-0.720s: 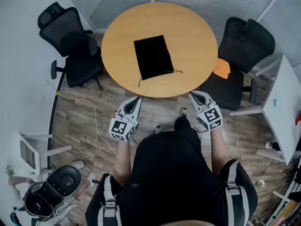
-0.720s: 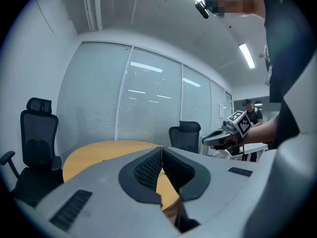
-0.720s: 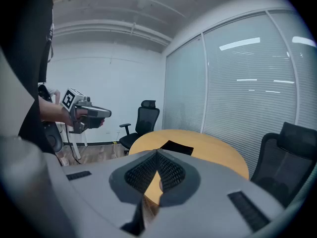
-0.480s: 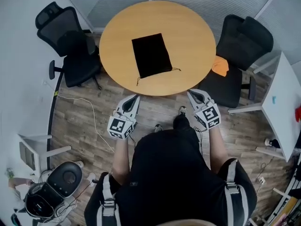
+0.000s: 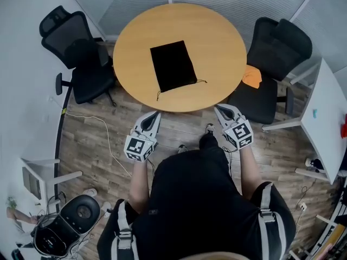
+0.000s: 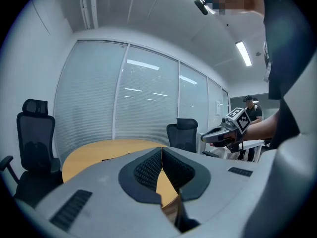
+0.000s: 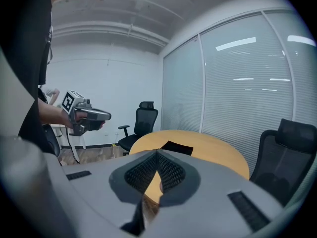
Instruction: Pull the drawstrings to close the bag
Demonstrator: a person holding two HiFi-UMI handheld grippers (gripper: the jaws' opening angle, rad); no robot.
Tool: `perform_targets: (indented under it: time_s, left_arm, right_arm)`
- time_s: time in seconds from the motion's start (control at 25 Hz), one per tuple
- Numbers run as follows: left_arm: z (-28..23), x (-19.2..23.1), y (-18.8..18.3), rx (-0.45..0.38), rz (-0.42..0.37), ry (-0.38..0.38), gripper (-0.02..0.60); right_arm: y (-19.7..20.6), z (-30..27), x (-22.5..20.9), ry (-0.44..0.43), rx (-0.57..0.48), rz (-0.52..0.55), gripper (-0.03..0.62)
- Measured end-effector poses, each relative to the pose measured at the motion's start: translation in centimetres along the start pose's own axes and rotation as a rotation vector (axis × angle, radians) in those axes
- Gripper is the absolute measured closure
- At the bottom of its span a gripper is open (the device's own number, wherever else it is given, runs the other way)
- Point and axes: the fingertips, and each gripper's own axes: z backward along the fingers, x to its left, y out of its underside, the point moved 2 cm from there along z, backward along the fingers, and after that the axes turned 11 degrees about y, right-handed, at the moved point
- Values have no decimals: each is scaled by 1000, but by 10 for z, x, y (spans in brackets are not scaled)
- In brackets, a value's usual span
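While both grippers are held off the table (image 5: 217,42), just outside its near edge, the bag (image 5: 173,65) is seen lying flat on the top, ahead of them and slightly left of the table's centre. Its long axis runs from the near edge toward the table's middle, leaning a little left as it goes. The mouth end is judged to be the near one, since two drawstrings trail from it: the left string (image 5: 159,95) reaches almost to the near edge, and the right string (image 5: 204,82) lies further in from that edge.

The left gripper (image 5: 157,114) is pressed closed with nothing between its jaws, and the right gripper (image 5: 218,109) is likewise closed and empty. The left gripper is judged nearer to its string. A short forward reach over the near edge is called for, with the jaws first opened. Bare tabletop surrounds the bag on all sides, and a chair (image 5: 81,58) stands at the table's left, another chair (image 5: 276,53) at its right, both clear of the reach.
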Motion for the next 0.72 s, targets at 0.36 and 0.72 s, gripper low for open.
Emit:
perform_targets:
  time_s: [0.36,0.72]
  left_arm:
    - [-2,1,6,14,8,7,565]
    - [-2,1,8,17,0,16,566]
  right_arm:
    - [2,-3,7,-45,3,-5,537]
    - [7,-8,9,-67,27,-44,537]
